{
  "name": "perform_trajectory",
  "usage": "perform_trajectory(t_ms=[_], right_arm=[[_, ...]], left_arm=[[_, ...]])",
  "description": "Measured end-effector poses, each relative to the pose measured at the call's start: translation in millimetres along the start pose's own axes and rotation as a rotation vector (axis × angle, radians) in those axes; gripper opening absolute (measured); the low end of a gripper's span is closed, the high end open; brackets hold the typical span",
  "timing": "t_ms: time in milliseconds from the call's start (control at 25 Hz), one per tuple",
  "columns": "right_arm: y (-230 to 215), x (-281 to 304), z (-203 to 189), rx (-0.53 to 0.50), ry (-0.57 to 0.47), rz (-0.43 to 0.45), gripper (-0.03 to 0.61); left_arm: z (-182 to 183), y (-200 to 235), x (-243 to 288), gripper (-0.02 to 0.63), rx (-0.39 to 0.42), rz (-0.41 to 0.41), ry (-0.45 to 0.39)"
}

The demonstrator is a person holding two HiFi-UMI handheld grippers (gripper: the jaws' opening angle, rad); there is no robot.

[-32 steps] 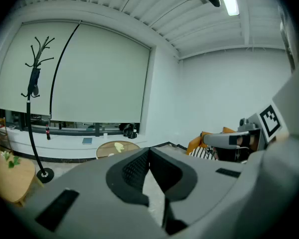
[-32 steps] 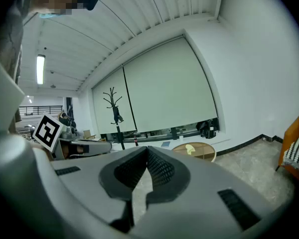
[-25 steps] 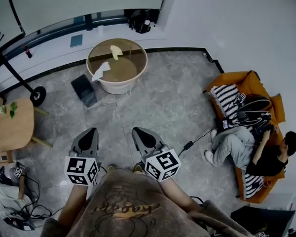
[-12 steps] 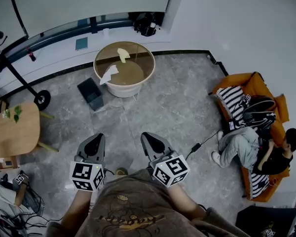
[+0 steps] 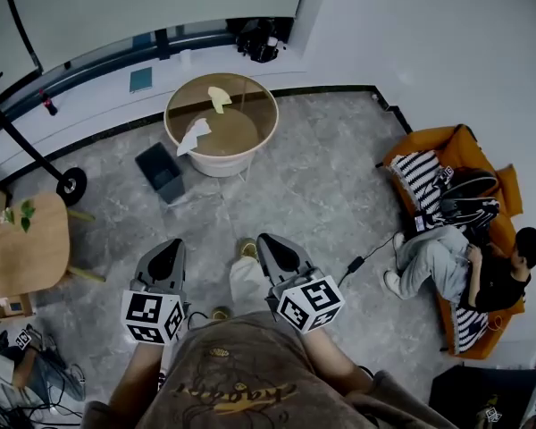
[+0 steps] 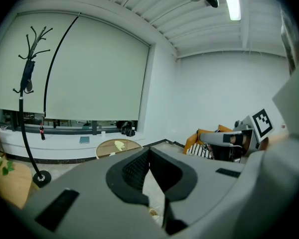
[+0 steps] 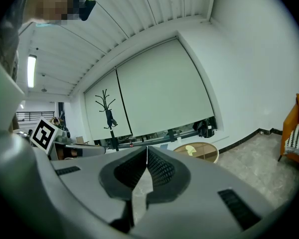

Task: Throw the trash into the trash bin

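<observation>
Left tongs (image 5: 167, 247) and right tongs (image 5: 270, 242): both are held closed and empty, well apart from the round surface (image 5: 266, 128). Trash: a white scrap (image 5: 193, 136) and a yellowish scrap (image 5: 219, 97) are found lying on that surface, and the dark trash bin (image 5: 163, 172) is set on the floor just beside it. Risk judged: the flat, light paper may be skidded off the top or dropped past the small bin opening.
</observation>
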State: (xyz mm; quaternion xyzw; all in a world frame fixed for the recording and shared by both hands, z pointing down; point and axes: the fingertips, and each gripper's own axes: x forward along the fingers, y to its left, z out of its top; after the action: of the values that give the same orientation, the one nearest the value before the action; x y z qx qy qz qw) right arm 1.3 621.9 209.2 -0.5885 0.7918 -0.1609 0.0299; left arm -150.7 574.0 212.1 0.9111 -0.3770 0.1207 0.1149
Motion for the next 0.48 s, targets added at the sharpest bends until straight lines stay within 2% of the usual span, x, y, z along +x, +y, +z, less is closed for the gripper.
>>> perform_trajectory(t_ms=[480], right_arm=[[-41,63,11,-0.003,0.048,0.013,0.020]], left_arm=[[12,33,69,0.017,-0.027,-0.005,0.028]])
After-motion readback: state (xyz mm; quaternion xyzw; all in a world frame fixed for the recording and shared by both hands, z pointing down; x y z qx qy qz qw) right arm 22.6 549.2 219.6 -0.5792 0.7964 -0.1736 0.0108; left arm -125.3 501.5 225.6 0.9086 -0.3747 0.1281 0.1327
